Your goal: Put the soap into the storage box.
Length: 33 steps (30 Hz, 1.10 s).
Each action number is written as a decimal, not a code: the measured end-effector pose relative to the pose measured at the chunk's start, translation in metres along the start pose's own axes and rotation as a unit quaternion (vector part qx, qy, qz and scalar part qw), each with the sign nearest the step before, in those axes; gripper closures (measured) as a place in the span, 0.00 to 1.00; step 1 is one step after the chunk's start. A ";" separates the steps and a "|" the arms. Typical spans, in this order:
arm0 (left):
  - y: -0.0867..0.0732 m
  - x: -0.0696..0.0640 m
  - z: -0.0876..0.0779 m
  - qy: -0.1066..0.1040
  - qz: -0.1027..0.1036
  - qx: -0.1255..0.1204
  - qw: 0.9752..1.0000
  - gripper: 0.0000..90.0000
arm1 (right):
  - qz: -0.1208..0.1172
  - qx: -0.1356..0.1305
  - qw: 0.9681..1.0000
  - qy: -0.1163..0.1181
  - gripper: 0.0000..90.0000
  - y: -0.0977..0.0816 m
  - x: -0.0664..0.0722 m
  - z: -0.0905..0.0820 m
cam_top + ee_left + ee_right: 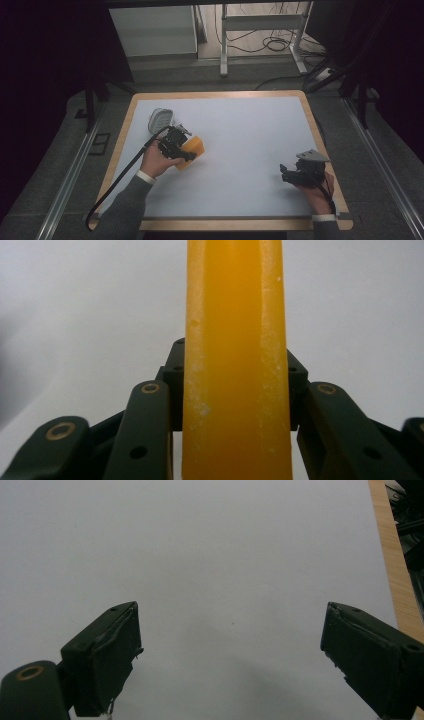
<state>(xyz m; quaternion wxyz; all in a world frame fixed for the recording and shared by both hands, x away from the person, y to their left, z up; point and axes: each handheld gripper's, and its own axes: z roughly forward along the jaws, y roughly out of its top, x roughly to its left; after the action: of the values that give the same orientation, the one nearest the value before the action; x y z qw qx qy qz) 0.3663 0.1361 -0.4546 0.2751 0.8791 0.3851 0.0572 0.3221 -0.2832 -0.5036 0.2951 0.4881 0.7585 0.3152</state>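
No text, label, brand, number or sign can be read anywhere

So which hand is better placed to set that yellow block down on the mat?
Left, probably: its hand-held gripper already clamps the yellow block, while the right hand-held gripper stands open, apart near the mat's right edge.

My left tool (235, 385) is matt black plastic with brass-looking rivets. It pinches a yellow-orange block (235, 360) — waxy, semi-translucent, smooth but dusted with whitish scuffs along its edges. My right tool (232, 665) has dull black pads (107, 660), rubbery, rough and frayed at the rims, and a grey matt plate on top. The tabletop (250, 145) is a white matt sheet, paper-like and smooth, over a pale wood board with a satin edge. A grey ribbed thing (161, 119) — material unclear. Sleeves look like grey knit cloth.
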 end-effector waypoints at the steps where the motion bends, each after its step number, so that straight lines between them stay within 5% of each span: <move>1: 0.000 0.001 -0.001 0.000 -0.001 -0.001 1.000 0.68 | 0.000 0.000 1.000 0.000 0.10 0.000 0.000 0.000; 33: 0.002 0.031 -0.020 0.011 -0.017 -0.017 1.000 0.68 | 0.002 0.003 1.000 -0.002 0.10 -0.001 -0.002 0.001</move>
<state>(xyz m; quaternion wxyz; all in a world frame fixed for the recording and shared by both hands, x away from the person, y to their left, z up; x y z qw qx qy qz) 0.3831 0.1659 -0.4399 0.2870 0.8668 0.4021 0.0683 0.3232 -0.2854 -0.5052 0.2948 0.4909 0.7577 0.3130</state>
